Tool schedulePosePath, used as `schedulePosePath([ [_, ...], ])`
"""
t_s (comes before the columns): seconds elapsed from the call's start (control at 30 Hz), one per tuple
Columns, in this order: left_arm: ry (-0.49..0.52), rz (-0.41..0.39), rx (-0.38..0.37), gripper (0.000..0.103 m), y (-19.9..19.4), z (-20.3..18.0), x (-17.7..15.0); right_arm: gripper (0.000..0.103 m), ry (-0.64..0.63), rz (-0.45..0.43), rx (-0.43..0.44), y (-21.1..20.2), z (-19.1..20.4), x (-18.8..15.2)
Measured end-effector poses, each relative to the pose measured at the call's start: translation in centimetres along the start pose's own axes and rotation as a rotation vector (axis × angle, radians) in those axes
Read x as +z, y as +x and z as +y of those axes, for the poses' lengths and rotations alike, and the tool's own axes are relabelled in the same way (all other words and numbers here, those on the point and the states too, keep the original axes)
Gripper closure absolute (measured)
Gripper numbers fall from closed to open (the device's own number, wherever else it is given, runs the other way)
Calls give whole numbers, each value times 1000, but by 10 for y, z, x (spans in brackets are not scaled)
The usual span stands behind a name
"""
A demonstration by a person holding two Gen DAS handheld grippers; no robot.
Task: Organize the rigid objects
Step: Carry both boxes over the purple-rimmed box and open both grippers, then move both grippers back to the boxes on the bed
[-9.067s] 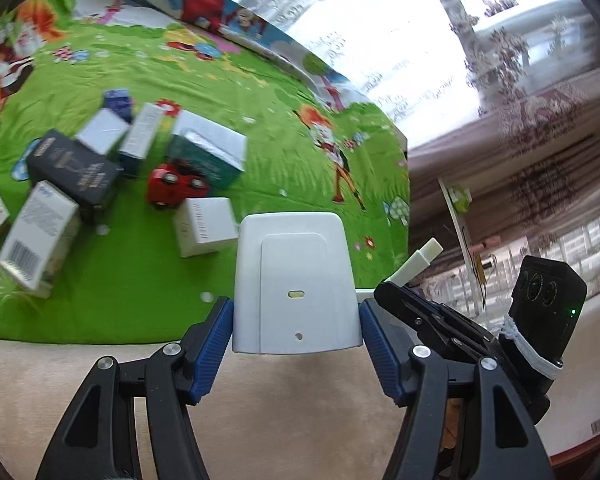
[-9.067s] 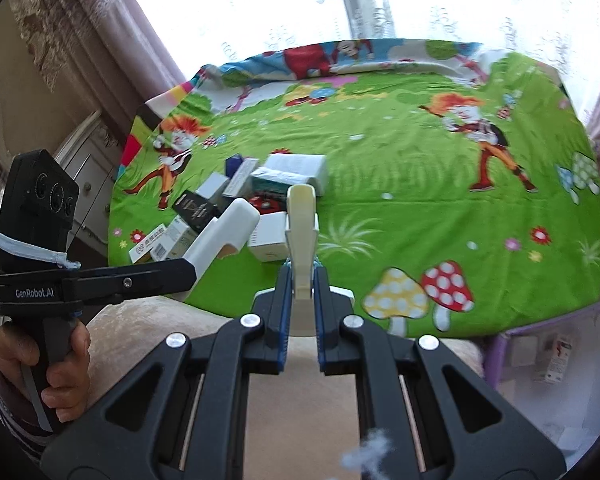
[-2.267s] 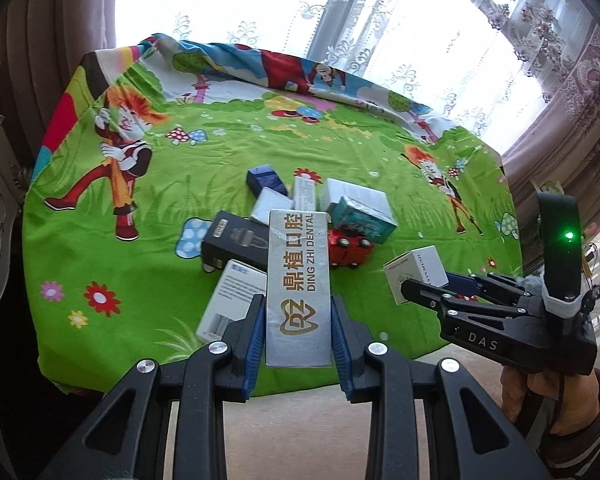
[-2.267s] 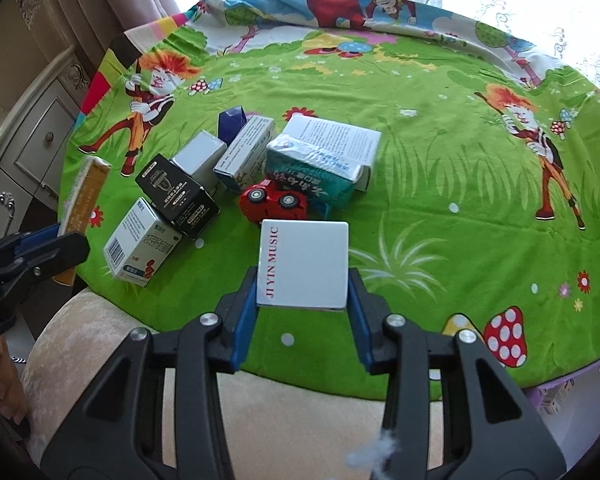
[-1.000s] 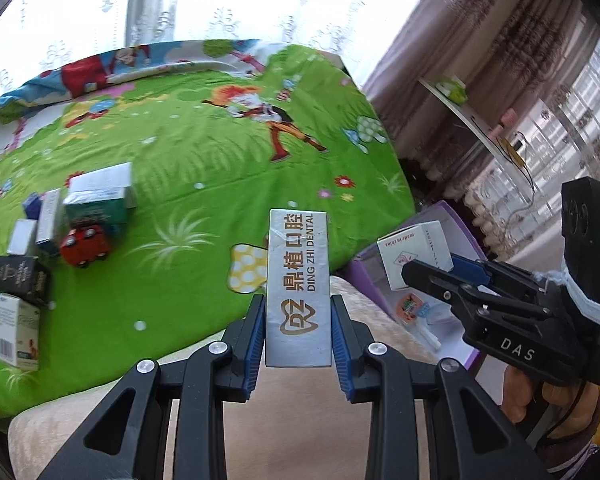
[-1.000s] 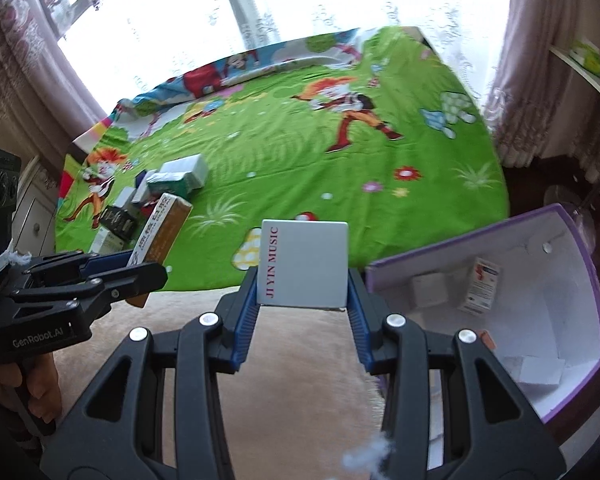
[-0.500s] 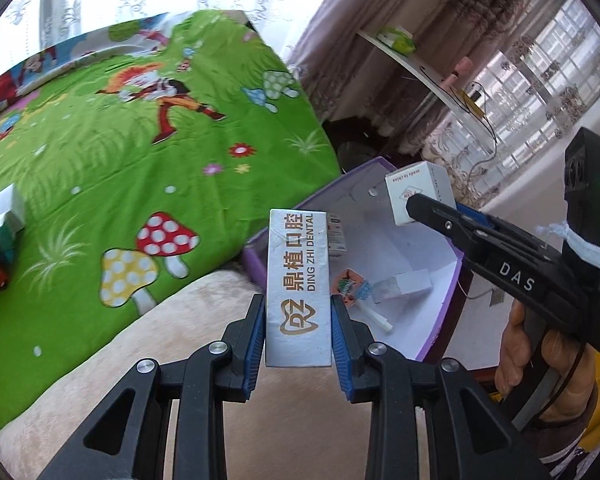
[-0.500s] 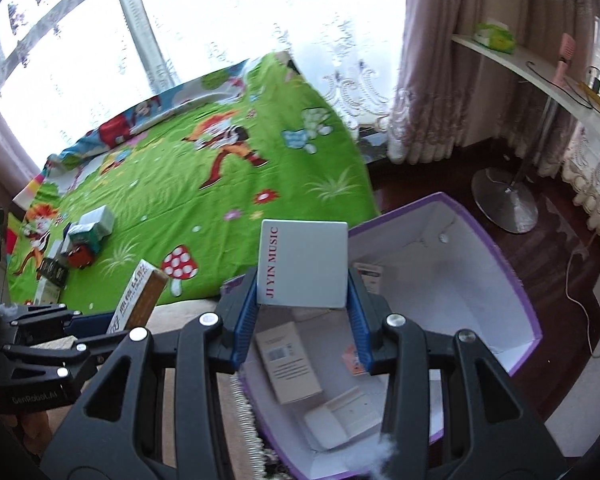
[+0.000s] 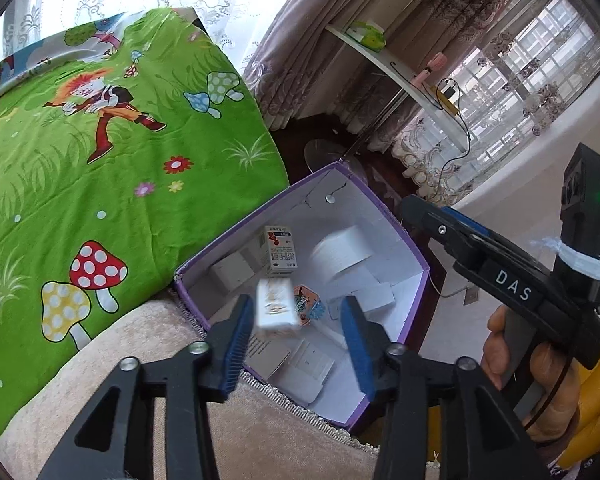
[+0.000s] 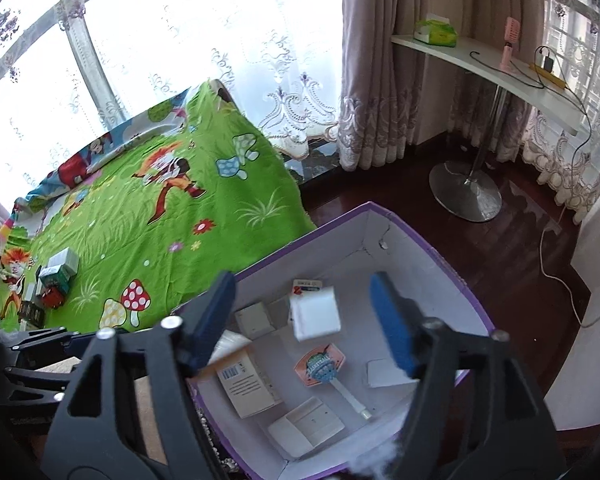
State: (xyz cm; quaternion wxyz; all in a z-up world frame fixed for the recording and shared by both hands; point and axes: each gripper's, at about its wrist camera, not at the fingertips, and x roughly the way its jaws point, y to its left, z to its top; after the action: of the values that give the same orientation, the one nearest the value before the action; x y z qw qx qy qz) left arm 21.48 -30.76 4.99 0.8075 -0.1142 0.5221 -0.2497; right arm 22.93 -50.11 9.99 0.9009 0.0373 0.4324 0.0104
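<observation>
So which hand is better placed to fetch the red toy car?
Probably the left. The left gripper and right gripper are both opening over the purple box, boxes falling between their jaws, but the left sits on the green blanket's side, nearer the red toy car.

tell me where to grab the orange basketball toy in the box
By its white handle, from above, pinching across it: the basketball toy lies flat on the purple box floor, and the narrow handle juts clear of the cartons.
</observation>
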Motion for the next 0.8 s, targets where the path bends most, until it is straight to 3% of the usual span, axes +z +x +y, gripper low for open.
schedulePosePath([
  [0.17, 21, -72, 10, 47, -21, -2, -1, 25, -11, -18, -36, -4, 5, 2],
  [0.23, 37, -115, 45, 42, -33, -3, -2, 25, -27, -32, -53, -8, 12, 4],
  [0.47, 120, -242, 168, 41, -65, 0, -15, 18, -83, -71, -40, -28, 40, 8],
  [0.53, 112, -269, 183, 41, -74, 6, -18, 13, -75, -89, -2, -36, 45, 9],
  [0.8, 54, -333, 272, 41, -106, 41, -30, 11, -163, -138, 34, -53, 85, 7],
])
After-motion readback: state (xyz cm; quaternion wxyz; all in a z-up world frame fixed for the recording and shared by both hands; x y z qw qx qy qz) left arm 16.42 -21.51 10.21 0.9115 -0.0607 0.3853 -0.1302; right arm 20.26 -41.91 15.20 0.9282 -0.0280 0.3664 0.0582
